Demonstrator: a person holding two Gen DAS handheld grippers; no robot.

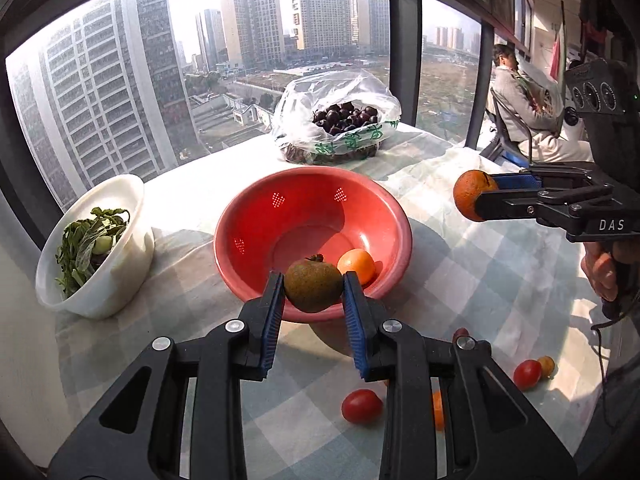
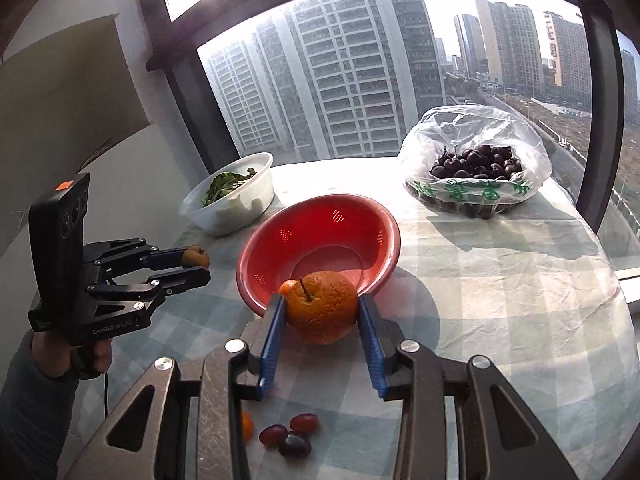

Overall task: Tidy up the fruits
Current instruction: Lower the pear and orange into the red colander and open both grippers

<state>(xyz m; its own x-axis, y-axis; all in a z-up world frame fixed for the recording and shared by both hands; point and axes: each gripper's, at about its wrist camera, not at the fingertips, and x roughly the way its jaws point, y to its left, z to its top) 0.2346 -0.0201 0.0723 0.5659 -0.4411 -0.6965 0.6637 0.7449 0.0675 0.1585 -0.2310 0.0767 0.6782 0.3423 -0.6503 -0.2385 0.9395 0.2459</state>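
My left gripper (image 1: 314,292) is shut on a brown-green round fruit (image 1: 313,286) and holds it over the near rim of the red strainer bowl (image 1: 256,216). A small orange fruit (image 1: 357,266) lies inside that bowl. My right gripper (image 2: 322,314) is shut on a large orange (image 2: 322,306) just in front of the red bowl (image 2: 360,216). In the left wrist view the right gripper (image 1: 474,196) holds the orange (image 1: 468,194) above the table, right of the bowl. In the right wrist view the left gripper (image 2: 198,264) holds its fruit (image 2: 195,257) left of the bowl.
A white bowl of greens (image 1: 132,200) stands left of the red bowl. A plastic bag of dark cherries (image 1: 340,120) sits at the back by the window. Cherry tomatoes (image 1: 362,406) and grapes (image 2: 288,436) lie loose on the checked cloth near me. A person (image 1: 520,112) sits far right.
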